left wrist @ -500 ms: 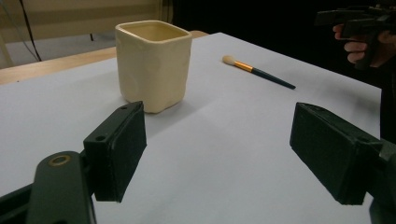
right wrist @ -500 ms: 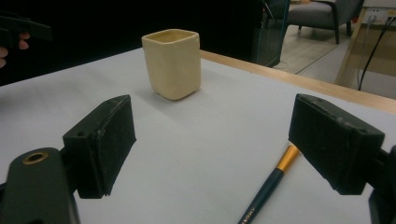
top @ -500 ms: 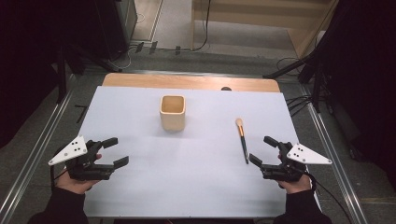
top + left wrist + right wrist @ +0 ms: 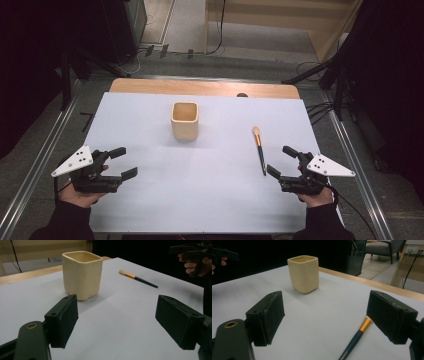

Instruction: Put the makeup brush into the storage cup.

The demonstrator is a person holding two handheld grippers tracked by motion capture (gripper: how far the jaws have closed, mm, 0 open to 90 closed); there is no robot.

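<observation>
A cream square ceramic cup (image 4: 185,120) stands on the desk's white sheet (image 4: 150,125). Beside the cup lies a makeup brush (image 4: 259,150) with dark teal handle, gold ferrule and pale peach bristles. Behind the cup, the desk's edge (image 4: 200,87) is tan wood.

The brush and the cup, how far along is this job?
Nothing looks done yet: the brush lies flat on the white table, apart from the cup. Nothing is in hand; the left gripper and right gripper are both open. Left to do, probably: pick up the brush and stand it in the cup.
</observation>
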